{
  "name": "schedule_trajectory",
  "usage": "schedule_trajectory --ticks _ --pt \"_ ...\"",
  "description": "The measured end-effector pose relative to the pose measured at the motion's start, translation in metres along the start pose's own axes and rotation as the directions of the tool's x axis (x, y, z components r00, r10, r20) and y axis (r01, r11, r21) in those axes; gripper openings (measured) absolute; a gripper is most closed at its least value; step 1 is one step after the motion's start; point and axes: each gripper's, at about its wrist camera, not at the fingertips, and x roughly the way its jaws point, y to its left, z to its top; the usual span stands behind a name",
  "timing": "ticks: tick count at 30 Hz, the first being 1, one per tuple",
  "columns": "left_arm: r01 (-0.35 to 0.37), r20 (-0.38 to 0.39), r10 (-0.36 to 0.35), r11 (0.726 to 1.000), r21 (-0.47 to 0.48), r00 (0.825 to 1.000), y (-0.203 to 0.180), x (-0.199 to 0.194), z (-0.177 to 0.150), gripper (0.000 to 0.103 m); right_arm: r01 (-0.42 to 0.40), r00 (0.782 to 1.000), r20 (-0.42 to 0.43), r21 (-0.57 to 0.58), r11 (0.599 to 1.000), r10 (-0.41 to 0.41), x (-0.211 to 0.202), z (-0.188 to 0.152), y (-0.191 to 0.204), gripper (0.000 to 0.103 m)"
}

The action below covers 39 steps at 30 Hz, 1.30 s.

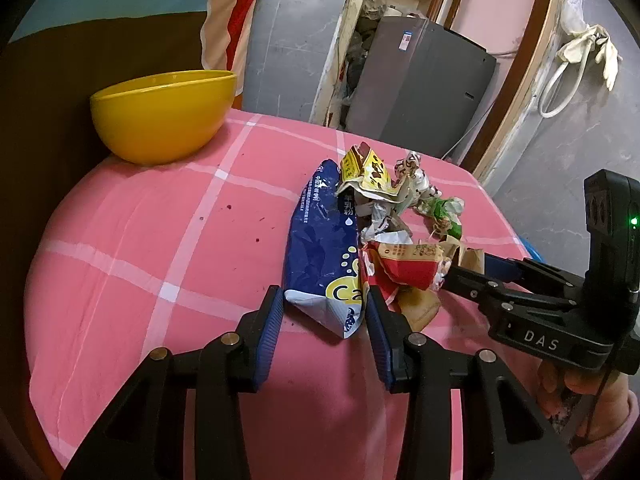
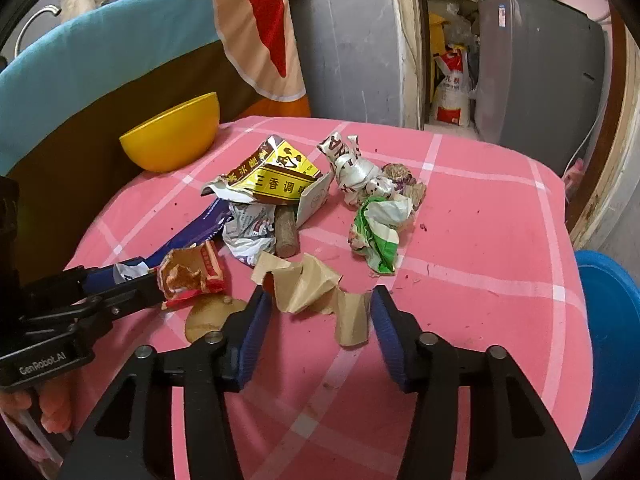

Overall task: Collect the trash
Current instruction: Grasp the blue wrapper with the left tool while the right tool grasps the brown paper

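left wrist view has the blue pouch [image 1: 320, 248] lying flat on the pink checked tabletop [image 1: 160, 240], its near end between the wide-open fingers of the left gripper [image 1: 325, 312], not pinched. right of it sits the red wrapper [image 1: 404, 264]. the right gripper [image 2: 316, 312] is spread around the crumpled brown paper [image 2: 312, 284], holding nothing. a yellow bowl [image 1: 164, 116] stands at the far edge.

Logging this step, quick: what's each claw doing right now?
Left claw: open, straddling the blue packet.
Right claw: open, around the brown paper.
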Motion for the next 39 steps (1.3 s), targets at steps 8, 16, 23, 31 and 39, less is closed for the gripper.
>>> schedule_trajectory --ticks 8,16,23,31,39 --pt "0.005 0.011 -0.005 1.0 -0.02 1.0 -0.002 -0.011 -0.006 0.036 -0.026 0.999 0.021 0.021 0.999 0.025 -0.009 -0.008 -0.004 0.022" --pt "0.025 0.01 -0.025 0.999 -0.028 1.0 -0.004 -0.027 -0.019 0.036 -0.035 0.998 0.055 0.022 0.999 0.034 -0.029 -0.023 -0.005 0.019" --pt "0.042 0.009 -0.042 0.999 0.005 0.999 -0.009 -0.03 -0.025 0.037 -0.051 0.997 0.065 0.037 0.998 0.048 -0.039 -0.034 -0.007 0.019" --pt "0.072 0.018 -0.072 0.997 0.005 0.997 -0.006 -0.033 -0.035 0.039 -0.046 0.997 0.071 0.047 0.998 0.042 -0.046 -0.043 -0.009 0.019" --pt "0.127 0.036 -0.125 0.99 -0.057 0.992 0.006 -0.033 -0.034 0.039 -0.054 0.996 0.078 0.055 0.997 0.05 -0.046 -0.045 -0.01 0.019"
